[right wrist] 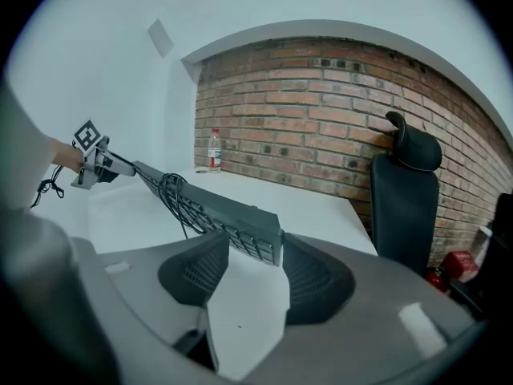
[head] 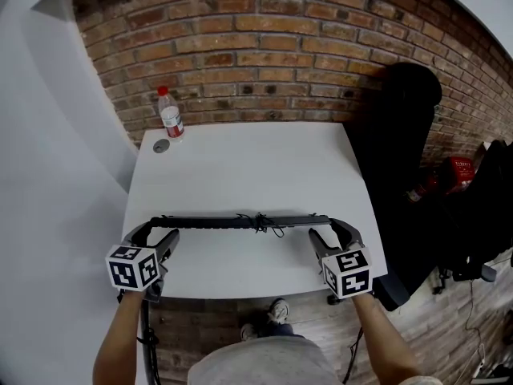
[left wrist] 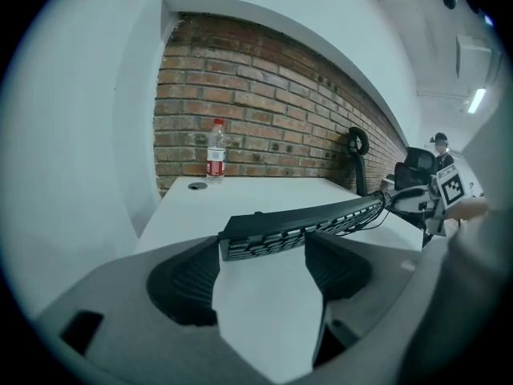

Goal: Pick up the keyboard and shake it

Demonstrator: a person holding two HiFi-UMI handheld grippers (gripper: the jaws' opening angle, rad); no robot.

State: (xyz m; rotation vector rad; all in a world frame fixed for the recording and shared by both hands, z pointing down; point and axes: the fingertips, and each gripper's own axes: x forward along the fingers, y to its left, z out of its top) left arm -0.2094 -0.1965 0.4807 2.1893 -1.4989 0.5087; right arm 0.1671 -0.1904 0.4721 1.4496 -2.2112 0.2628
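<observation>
A black keyboard (head: 216,221) hangs over the front part of the white table (head: 240,167), turned on edge so it shows as a thin dark bar. Its cable is bundled around its middle (head: 261,224). My left gripper (head: 155,230) is shut on the keyboard's left end (left wrist: 264,233), pads on both sides. My right gripper (head: 333,228) is shut on the right end (right wrist: 255,241). In the left gripper view the keys face the camera and the right gripper (left wrist: 437,200) shows at the far end. The right gripper view shows the left gripper (right wrist: 92,164) at the other end.
A plastic water bottle with a red label (head: 169,115) stands at the table's back left corner beside a round cable hole (head: 161,146). A brick wall runs behind. A black chair (head: 401,135) stands right of the table, with a red object (head: 458,171) farther right.
</observation>
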